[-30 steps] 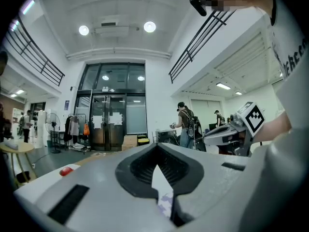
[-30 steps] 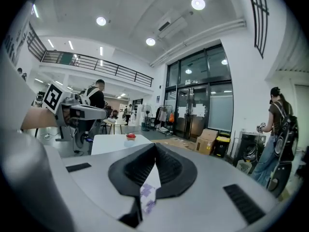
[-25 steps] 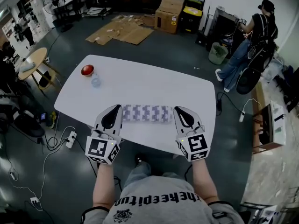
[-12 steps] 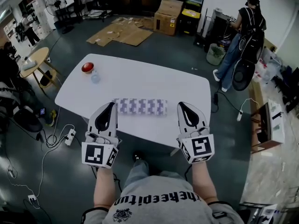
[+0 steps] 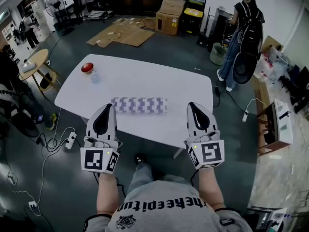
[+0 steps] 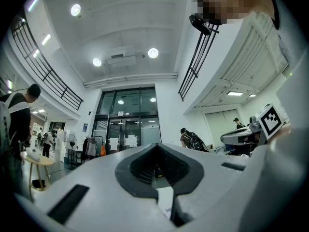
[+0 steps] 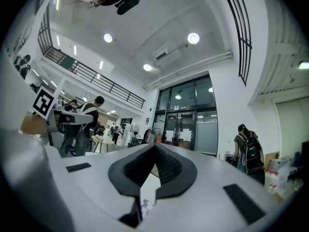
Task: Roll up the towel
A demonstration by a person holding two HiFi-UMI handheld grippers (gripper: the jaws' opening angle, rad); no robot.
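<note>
The towel (image 5: 139, 105), white with a purple check pattern, lies rolled into a cylinder across the near middle of the white table (image 5: 145, 81). My left gripper (image 5: 107, 106) is raised just left of the roll's left end, shut and empty. On the other side, my right gripper (image 5: 192, 105) hangs a little right of the roll's right end, also shut with nothing in it. Both gripper views point up over the table at the hall; the left gripper (image 6: 155, 147) and right gripper (image 7: 154, 146) have their jaws closed together.
A red bowl (image 5: 87, 67) and a clear cup (image 5: 94, 76) stand at the table's far left corner. A person with a backpack (image 5: 244, 33) stands at the back right. Flattened cardboard (image 5: 120, 33) and boxes (image 5: 175, 8) lie beyond the table. A round side table (image 5: 34, 62) is at left.
Both grippers have lifted off the ends of the rolled towel and drawn back toward me. The roll stays on the table.
</note>
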